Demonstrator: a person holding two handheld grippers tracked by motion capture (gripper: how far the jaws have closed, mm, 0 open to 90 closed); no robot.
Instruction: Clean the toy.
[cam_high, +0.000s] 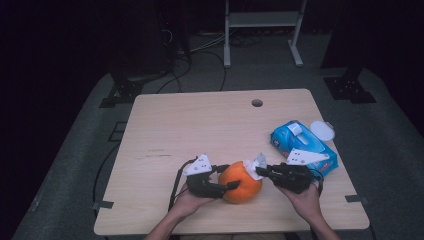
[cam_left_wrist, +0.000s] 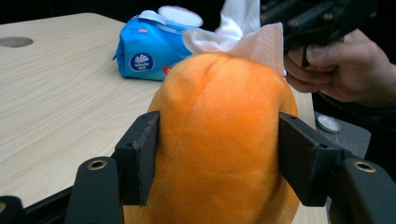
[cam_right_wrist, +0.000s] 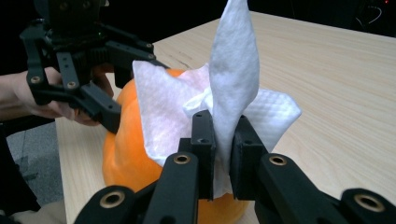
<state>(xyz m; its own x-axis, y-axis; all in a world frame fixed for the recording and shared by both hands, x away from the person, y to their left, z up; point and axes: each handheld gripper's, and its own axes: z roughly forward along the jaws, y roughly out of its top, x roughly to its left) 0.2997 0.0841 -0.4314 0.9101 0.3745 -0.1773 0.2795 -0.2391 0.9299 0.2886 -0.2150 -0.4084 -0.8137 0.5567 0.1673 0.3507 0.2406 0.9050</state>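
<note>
Left gripper (cam_left_wrist: 217, 158) — jaws clamped on either flank of the orange plush pumpkin (cam_left_wrist: 224, 140), which sits near the table's (cam_high: 200, 125) front edge. Right gripper (cam_right_wrist: 223, 154) — jaws nearly closed, pinching a white wipe (cam_right_wrist: 224, 93) against the pumpkin's top; blue wipe pack (cam_high: 302, 145) nearby.

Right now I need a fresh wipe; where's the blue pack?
In the high view the blue wipes pack lies at the table's right side, just beyond the right gripper, its lid flipped open.
</note>
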